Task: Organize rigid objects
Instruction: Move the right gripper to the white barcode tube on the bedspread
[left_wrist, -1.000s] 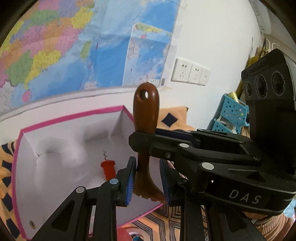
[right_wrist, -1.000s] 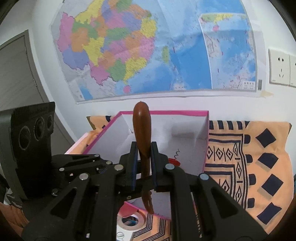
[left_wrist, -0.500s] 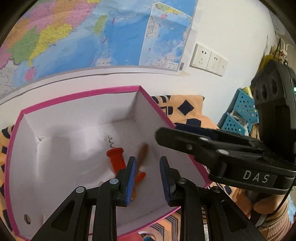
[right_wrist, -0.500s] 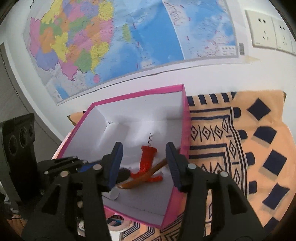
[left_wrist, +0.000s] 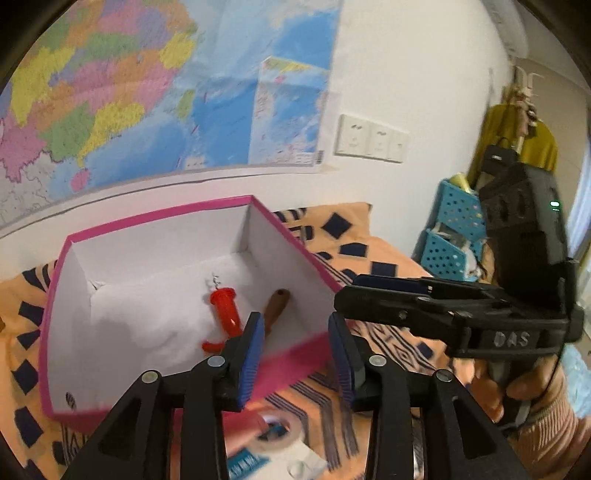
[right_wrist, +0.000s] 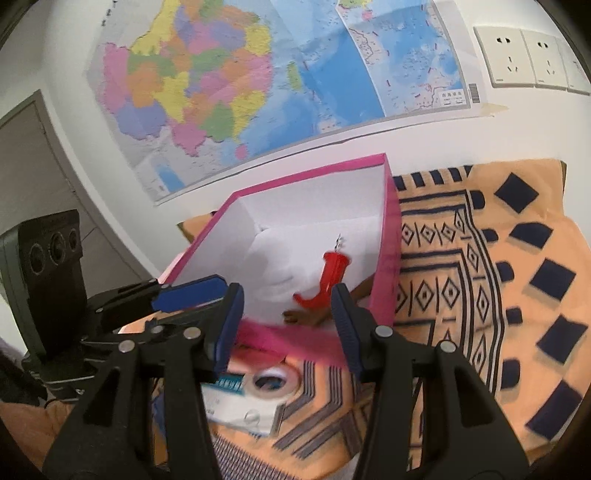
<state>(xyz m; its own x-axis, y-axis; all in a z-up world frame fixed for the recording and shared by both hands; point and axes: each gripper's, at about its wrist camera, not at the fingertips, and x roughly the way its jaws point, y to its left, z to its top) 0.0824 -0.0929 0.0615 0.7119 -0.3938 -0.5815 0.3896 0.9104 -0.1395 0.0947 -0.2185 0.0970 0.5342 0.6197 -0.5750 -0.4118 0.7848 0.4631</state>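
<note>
Both hands have pulled back since the drop; spoon (left_wrist: 275, 308) lies beyond my left fingers (left_wrist: 297, 354) in the box (left_wrist: 291, 240), beside the corkscrew (left_wrist: 225, 314). Right fingers (right_wrist: 286, 326) wide, empty: next I reach low for the tape (right_wrist: 271, 382).

We see a lived-in home room: a colourful wall map (right_wrist: 280, 85), white wall sockets (left_wrist: 371, 139), an orange patterned cloth (right_wrist: 517, 280) over the tabletop, blue plastic baskets (left_wrist: 456, 236), a grey door (right_wrist: 33, 155).
</note>
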